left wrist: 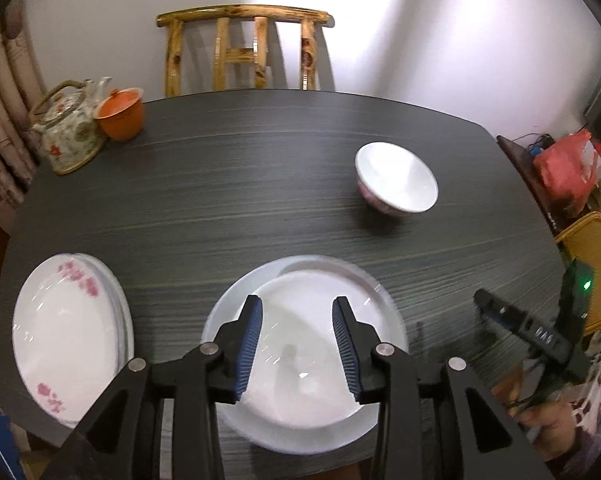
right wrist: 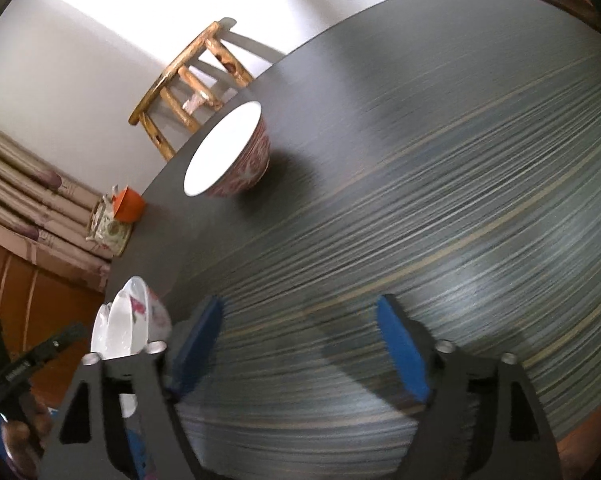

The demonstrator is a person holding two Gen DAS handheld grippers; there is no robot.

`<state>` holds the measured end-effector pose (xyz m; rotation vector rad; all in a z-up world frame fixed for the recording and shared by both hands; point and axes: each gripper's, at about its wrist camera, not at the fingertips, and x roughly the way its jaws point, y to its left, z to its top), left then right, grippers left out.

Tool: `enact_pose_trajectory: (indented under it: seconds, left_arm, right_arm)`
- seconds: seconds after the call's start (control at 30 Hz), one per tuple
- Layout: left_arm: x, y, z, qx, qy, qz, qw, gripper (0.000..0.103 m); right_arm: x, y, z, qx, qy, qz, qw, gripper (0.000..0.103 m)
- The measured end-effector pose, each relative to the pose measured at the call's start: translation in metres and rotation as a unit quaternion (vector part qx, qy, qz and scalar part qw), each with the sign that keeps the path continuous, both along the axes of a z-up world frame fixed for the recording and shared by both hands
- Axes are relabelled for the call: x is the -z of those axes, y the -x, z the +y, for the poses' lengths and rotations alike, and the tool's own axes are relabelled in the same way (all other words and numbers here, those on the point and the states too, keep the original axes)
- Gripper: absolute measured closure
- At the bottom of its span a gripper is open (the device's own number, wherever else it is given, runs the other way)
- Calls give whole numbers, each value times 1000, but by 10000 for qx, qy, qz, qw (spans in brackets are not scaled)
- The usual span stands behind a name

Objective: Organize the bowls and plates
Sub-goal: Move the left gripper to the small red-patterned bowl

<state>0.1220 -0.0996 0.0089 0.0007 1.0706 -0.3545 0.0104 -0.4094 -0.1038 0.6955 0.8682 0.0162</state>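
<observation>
In the left wrist view, my left gripper (left wrist: 297,308) is open and hovers over a white plate (left wrist: 312,396) stacked on a slightly larger plate at the near table edge. A stack of pink-flowered plates (left wrist: 66,340) lies at the near left. A bowl (left wrist: 396,178) with a red pattern outside stands at the mid right. My right gripper (right wrist: 300,312) is open and empty above bare table; its body shows in the left wrist view (left wrist: 536,332). The right wrist view shows the bowl (right wrist: 230,156) ahead and the plates (right wrist: 128,320) at the left, partly hidden.
A flowered teapot (left wrist: 66,132) and an orange lidded cup (left wrist: 121,114) stand at the far left corner of the dark table (left wrist: 240,184). A wooden chair (left wrist: 244,46) stands behind the table. A yellow chair (left wrist: 594,264) is at the right.
</observation>
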Motion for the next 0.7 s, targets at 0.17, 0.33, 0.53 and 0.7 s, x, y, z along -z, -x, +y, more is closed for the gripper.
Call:
enact_pose_trajectory:
  seconds: [0.17, 0.33, 0.53, 0.7]
  left_arm:
    - [3, -33, -19, 30, 580, 486, 9971, 65]
    - [11, -70, -38, 19, 1004, 923, 9907, 65]
    - [30, -101, -58, -22, 1238, 1416, 9822, 65]
    - [44, -114, -65, -190, 1458, 1716, 9741, 65]
  right_arm:
    - [2, -4, -10, 29, 34, 8, 10000, 15]
    - [-1, -11, -22, -71, -127, 39, 9999, 15]
    - [-7, -21, -36, -50, -61, -81, 9999, 15]
    - [-11, -35, -46, -81, -261, -73, 9996, 15]
